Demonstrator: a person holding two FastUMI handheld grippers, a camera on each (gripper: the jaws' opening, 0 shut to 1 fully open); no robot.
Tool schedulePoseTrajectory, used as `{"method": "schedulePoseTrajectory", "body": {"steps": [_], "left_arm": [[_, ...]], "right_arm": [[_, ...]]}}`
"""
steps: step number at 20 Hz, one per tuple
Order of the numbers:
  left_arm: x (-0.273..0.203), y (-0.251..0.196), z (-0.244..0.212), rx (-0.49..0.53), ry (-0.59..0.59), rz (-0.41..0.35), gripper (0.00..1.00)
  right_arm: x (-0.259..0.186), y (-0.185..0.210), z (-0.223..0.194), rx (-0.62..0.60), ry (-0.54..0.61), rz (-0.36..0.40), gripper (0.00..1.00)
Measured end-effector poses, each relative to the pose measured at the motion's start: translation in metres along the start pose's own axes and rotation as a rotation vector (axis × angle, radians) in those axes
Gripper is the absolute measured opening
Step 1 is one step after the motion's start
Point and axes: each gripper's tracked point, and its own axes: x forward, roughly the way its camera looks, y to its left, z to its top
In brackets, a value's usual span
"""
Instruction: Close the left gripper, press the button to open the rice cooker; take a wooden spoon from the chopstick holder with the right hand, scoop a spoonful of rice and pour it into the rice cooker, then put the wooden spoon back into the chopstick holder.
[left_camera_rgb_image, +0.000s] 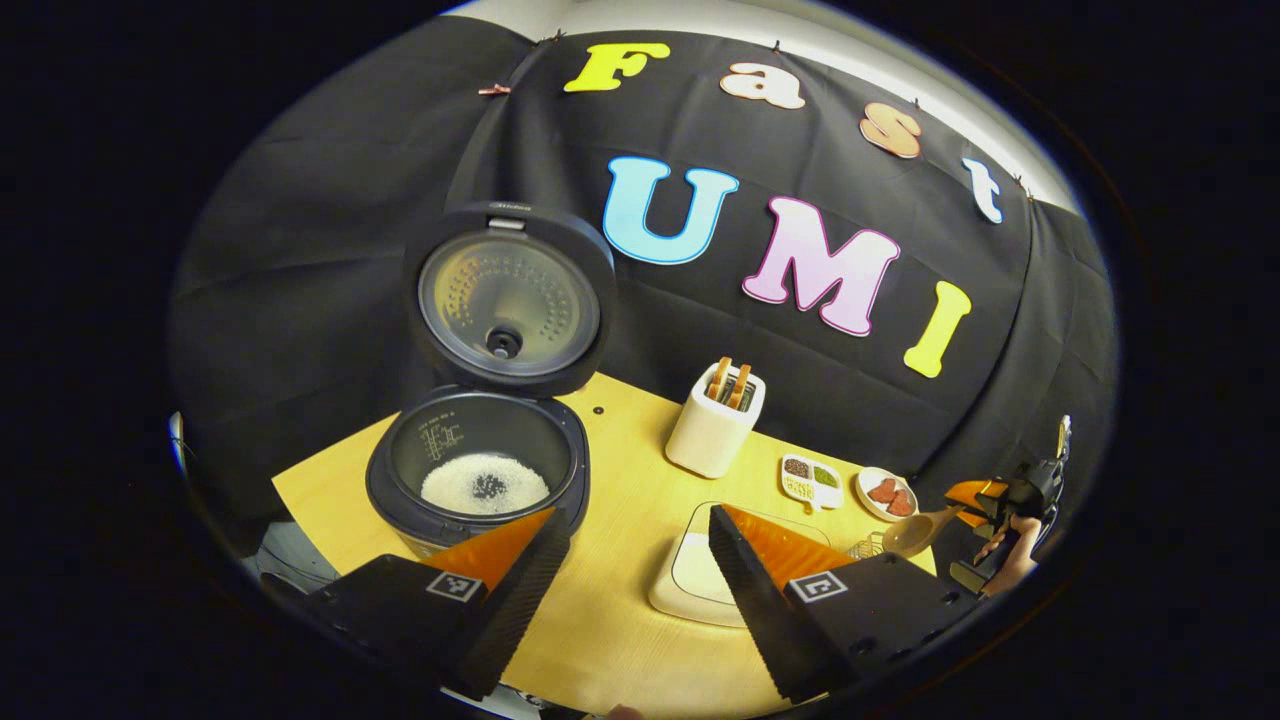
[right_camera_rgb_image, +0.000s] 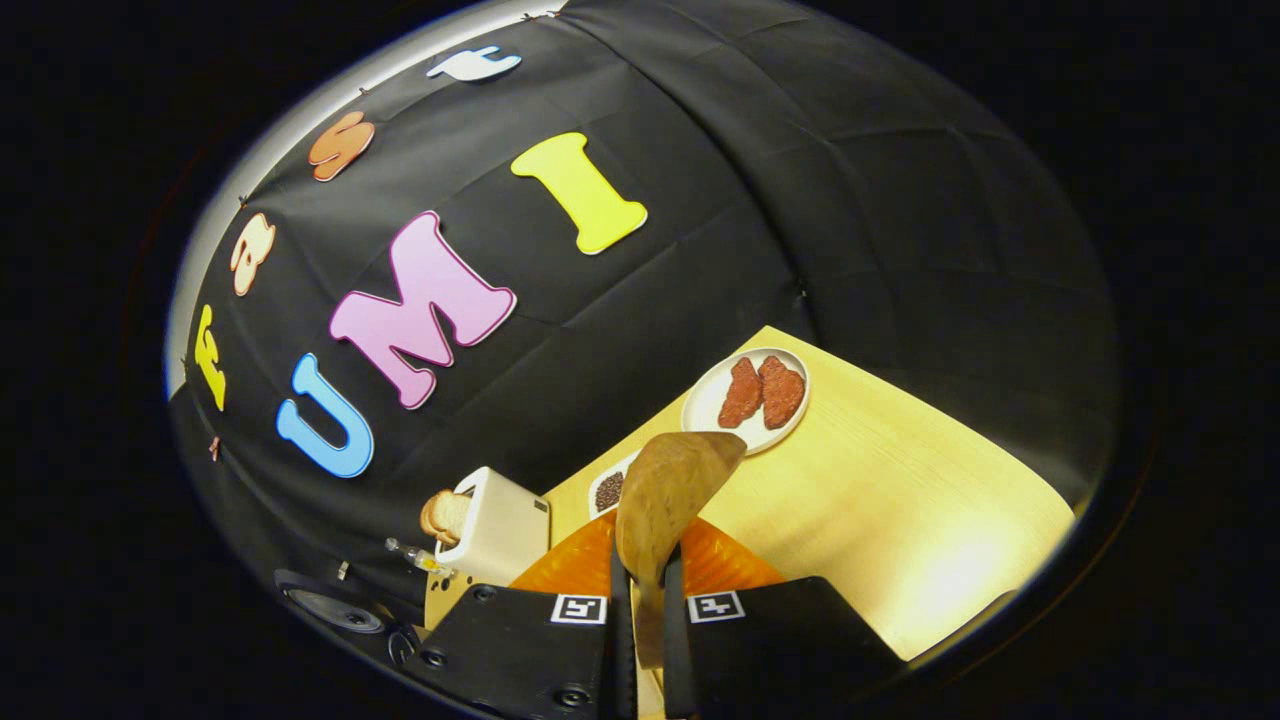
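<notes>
The rice cooker (left_camera_rgb_image: 478, 480) stands open at the table's left, its lid (left_camera_rgb_image: 510, 298) upright and white rice (left_camera_rgb_image: 485, 485) in the pot. My left gripper (left_camera_rgb_image: 635, 515) is open and empty, low over the table just right of the cooker. My right gripper (right_camera_rgb_image: 647, 575) is shut on the handle of the wooden spoon (right_camera_rgb_image: 668, 490), whose bowl tilts up over the table. In the left gripper view the right gripper (left_camera_rgb_image: 985, 500) hangs at the far right with the spoon (left_camera_rgb_image: 912, 535), a hand (left_camera_rgb_image: 1008, 560) holding it. I cannot tell whether the spoon carries rice.
A white toaster (left_camera_rgb_image: 715, 425) with bread slices stands behind the middle of the table. A white square dish (left_camera_rgb_image: 685, 575) lies near the front. A divided dish (left_camera_rgb_image: 810, 482) of grains and a plate (right_camera_rgb_image: 715, 395) with red meat pieces sit to the right.
</notes>
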Motion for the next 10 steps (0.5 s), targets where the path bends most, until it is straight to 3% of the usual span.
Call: {"method": "schedulePoseTrajectory", "body": {"steps": [4, 10], "left_arm": [[-0.007, 0.008, 0.012, 0.013, -0.051, 0.107, 0.95], [-0.021, 0.021, 0.021, -0.003, -0.083, 0.19, 0.95]], "right_arm": [[0.013, -0.016, -0.005, -0.046, -0.027, -0.013, 0.15], [0.038, -0.023, -0.044, -0.138, 0.03, -0.03, 0.16]]}}
